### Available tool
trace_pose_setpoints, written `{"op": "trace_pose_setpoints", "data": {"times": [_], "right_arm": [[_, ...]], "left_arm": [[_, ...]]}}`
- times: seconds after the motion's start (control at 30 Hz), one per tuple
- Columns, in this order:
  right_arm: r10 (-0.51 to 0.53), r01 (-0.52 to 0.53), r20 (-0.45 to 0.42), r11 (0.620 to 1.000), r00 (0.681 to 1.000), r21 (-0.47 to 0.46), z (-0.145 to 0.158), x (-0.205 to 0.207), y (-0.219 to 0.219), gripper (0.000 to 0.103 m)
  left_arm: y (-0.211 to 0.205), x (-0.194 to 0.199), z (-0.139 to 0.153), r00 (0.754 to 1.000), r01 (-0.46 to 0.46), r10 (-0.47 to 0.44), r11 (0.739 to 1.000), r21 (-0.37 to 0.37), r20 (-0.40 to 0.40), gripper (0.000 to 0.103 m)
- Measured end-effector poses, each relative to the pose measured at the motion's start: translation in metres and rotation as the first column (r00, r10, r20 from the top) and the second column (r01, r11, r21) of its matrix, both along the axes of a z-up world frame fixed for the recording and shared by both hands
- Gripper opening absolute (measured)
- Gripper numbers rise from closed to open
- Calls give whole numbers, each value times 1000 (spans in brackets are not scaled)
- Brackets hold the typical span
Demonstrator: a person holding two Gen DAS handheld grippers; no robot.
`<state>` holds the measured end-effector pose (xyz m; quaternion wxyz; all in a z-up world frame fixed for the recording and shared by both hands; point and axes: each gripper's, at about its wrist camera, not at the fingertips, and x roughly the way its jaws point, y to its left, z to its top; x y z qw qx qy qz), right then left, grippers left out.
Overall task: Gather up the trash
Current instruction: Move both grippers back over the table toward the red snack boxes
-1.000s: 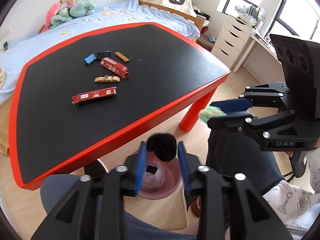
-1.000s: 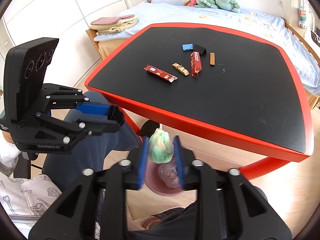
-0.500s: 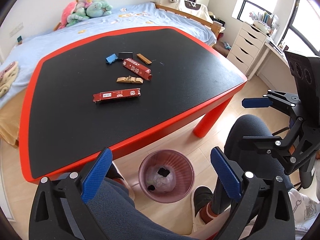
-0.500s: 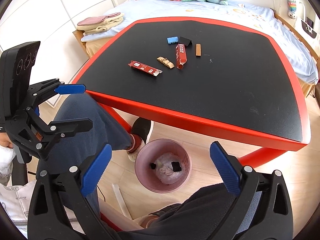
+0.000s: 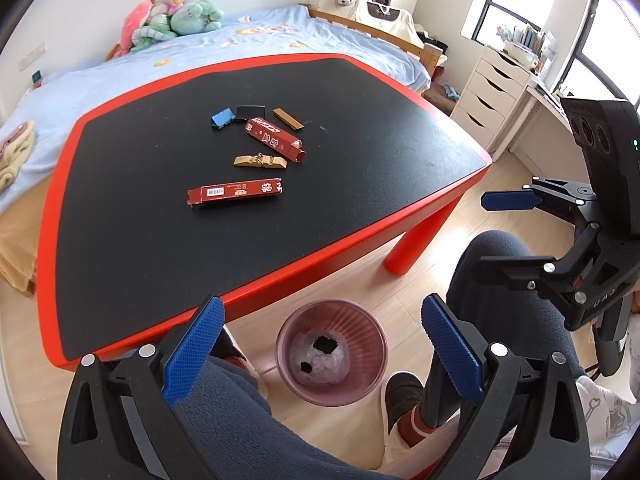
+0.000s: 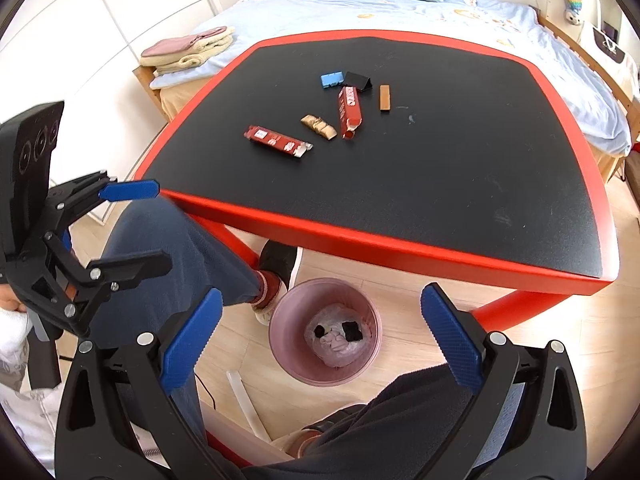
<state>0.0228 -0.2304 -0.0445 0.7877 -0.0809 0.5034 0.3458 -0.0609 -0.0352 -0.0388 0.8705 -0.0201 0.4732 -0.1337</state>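
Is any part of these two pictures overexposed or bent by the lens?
Left wrist view: the windows are blown out white; the table edge curves from fisheye distortion. Right wrist view: even daylight, the table edge bows; black vignette fills the corners.

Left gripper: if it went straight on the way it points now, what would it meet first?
Most likely the pink trash bin on the floor: it sits between the open left gripper fingers. Depth is unclear.

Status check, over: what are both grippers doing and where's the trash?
Left gripper open, empty. Right gripper open, empty. Both above pink bin on floor. Six trash pieces on table, nearest the long red wrapper. Path clear.
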Motion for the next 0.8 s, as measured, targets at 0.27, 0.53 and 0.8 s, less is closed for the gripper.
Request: {"op": "trace_pose_setpoints", "data": {"times": [0.27, 0.53, 0.8], "right_arm": [[1, -1, 26, 1000, 1000, 9, 11, 24, 15, 98], [8, -8, 36, 1000, 999, 11, 20, 66, 39, 99], [13, -12, 41, 1000, 999, -23, 16, 109, 70, 99]], "left_arm": [[12, 19, 7, 1000, 5, -5, 1000, 8, 12, 95], [30, 51, 12, 999, 48, -48, 999, 10, 20, 95], [39, 95, -1, 987, 163, -163, 985, 59, -8, 95]]}}
